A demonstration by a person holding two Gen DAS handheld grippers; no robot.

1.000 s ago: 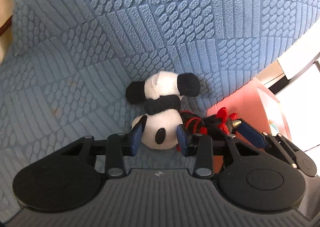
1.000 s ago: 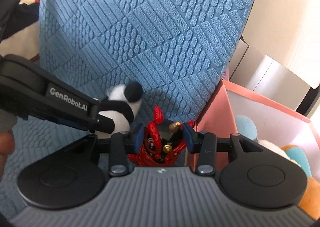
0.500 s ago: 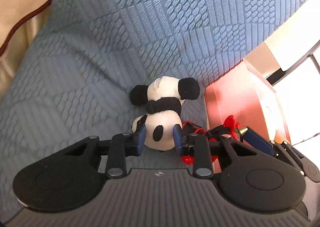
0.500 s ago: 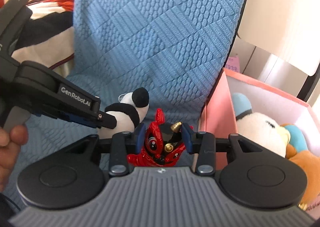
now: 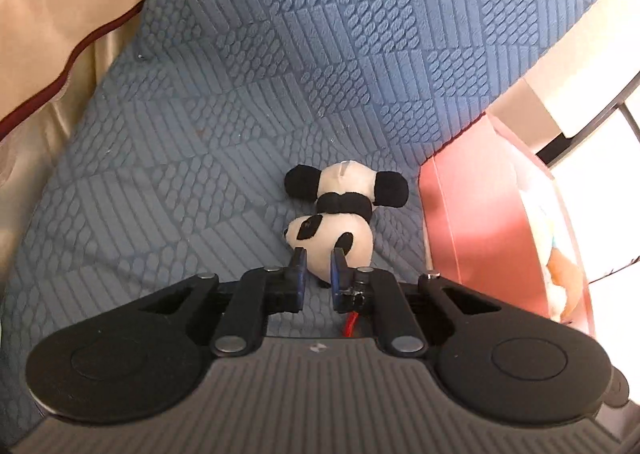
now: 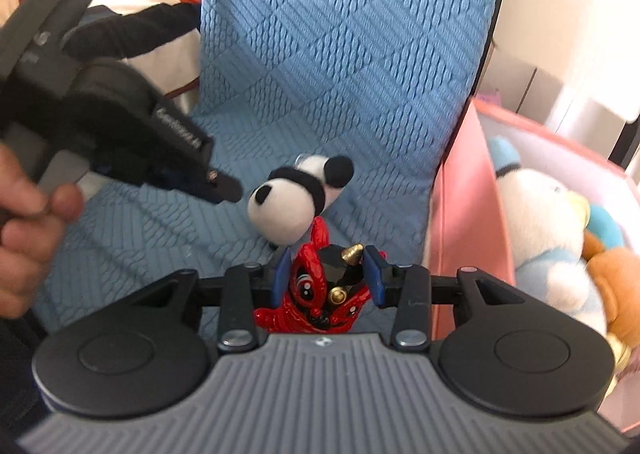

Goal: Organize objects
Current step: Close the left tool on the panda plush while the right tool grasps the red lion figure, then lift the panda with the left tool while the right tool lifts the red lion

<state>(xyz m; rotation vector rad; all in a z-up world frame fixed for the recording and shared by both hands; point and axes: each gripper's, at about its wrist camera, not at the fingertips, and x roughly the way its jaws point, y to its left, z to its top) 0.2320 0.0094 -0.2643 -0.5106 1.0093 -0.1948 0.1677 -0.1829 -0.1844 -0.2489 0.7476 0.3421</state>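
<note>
While the panda plush lies just ahead of its tips, the left hand-held gripper stands narrowly open, empty. The right hand-held gripper clamps the red figurine.

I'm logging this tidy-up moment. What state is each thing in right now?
panda plush: lying on the blue cushion, free of both tools.
red toy figure: clamped in the right tool.
left tool: narrowly open, empty, just short of the panda.
pink box: open-topped, with plush toys inside.
</note>
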